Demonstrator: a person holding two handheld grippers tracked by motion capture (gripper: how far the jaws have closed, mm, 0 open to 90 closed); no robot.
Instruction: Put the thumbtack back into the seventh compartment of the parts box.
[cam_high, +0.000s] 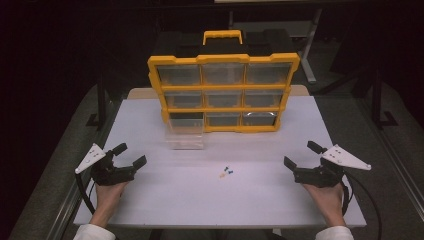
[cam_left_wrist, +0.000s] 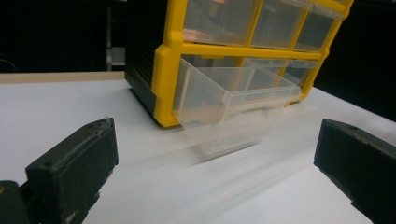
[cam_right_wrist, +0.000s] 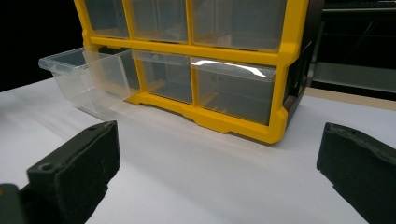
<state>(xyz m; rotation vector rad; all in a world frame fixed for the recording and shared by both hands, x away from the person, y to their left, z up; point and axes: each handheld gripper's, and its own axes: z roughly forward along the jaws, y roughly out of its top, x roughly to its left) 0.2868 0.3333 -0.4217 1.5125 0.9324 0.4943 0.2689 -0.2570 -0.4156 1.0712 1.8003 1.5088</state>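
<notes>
A yellow and black drawer cabinet (cam_high: 223, 92) with clear drawers stands upright at the back of the white table (cam_high: 200, 195). Its bottom-left clear drawer (cam_high: 185, 134) is pulled out onto the table; it also appears in the left gripper view (cam_left_wrist: 233, 109) and the right gripper view (cam_right_wrist: 84, 77). A few tiny blue and orange parts (cam_high: 226, 172) lie loose mid-table. My left gripper (cam_high: 130, 156) rests open at the front left, nothing between its jaws. My right gripper (cam_high: 300, 155) rests open at the front right, also empty. Both point toward the cabinet (cam_left_wrist: 196, 60) (cam_right_wrist: 233, 56).
Table edges run close to both hands, with dark floor and frame legs (cam_high: 100, 107) beyond. A wooden strip (cam_left_wrist: 60, 77) borders the table's far edge behind the cabinet. Bare tabletop lies between the grippers and the cabinet.
</notes>
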